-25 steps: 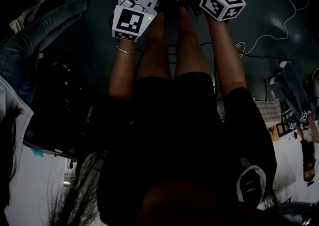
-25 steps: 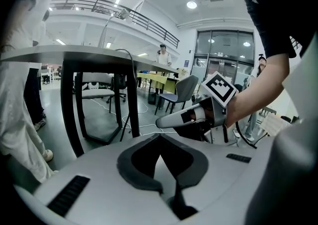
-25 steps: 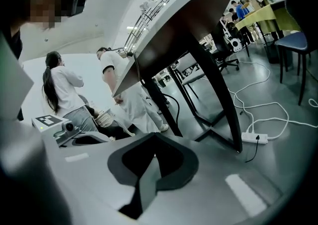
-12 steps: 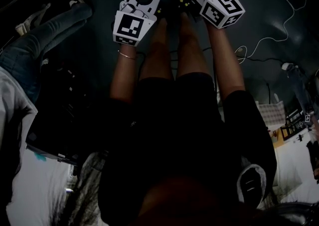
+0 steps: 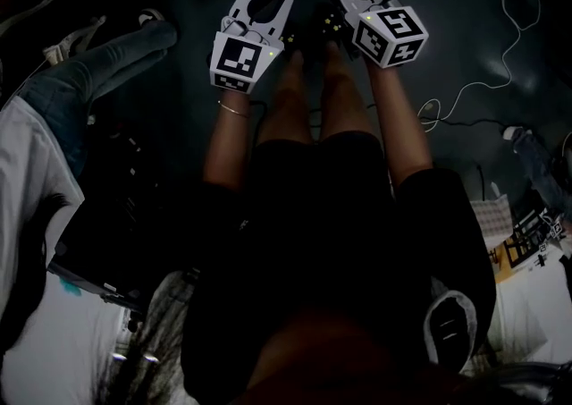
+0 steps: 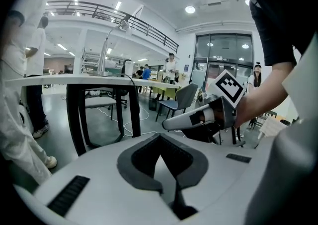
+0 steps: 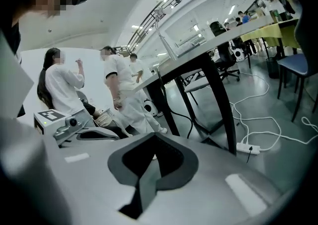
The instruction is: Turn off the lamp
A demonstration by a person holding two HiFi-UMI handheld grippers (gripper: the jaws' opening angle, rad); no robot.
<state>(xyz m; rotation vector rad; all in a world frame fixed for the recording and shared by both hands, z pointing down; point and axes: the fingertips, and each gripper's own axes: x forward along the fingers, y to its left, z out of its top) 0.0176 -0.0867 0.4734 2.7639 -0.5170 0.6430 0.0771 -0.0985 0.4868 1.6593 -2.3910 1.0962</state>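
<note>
One black-legged table (image 6: 49,81) carries the single desk lamp (image 6: 122,24), well beyond the two grippers. The left gripper (image 6: 159,138) and right gripper (image 7: 155,137) are held side by side, both clenched on nothing.

No legible text or numbers

Head view steeply downward; gripper views outward, table (image 6: 74,78) shared.
</note>
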